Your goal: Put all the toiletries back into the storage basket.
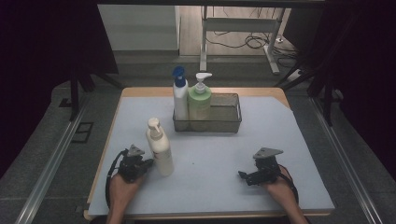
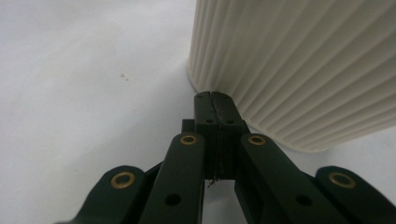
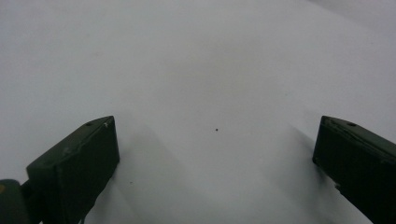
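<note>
White pump bottle (image 1: 159,148) standing upright on surface | left gripper (image 1: 148,164) resting beside its base, jaws clenched empty | right gripper (image 1: 241,175) idling, jaws released.

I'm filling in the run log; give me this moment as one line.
left gripper: shut, empty, beside cream pump bottle | right gripper: open, over mat | wire basket: blue-capped bottle, green bottle
</note>
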A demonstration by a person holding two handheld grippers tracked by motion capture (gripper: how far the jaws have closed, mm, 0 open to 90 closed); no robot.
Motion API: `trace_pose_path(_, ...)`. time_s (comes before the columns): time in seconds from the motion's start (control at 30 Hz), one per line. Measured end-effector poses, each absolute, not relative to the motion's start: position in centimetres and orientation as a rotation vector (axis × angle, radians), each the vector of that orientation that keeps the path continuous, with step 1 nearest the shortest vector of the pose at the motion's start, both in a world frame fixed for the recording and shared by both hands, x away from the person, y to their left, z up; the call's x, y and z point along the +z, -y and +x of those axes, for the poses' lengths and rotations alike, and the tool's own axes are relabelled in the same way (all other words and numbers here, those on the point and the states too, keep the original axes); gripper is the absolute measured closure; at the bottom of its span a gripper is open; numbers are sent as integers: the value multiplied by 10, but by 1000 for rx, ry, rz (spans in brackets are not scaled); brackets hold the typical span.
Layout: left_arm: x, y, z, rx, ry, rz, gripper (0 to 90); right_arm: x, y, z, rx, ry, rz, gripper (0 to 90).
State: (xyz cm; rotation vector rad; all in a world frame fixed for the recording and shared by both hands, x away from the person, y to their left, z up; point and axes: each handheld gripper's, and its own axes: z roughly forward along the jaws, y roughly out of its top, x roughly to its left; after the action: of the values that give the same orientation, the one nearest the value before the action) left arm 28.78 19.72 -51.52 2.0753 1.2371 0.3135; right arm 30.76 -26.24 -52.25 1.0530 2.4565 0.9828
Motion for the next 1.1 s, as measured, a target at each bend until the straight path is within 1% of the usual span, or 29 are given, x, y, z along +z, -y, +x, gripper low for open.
trace_pose_path(0.87,-516,-168,294,278,-1156,2103,896,-523,262,308,984,-2456,1053,0)
trace_pose_path(1.1,-516,-155,294,260,-1129,2106,896,-523,262,307,984,-2457,1057,0)
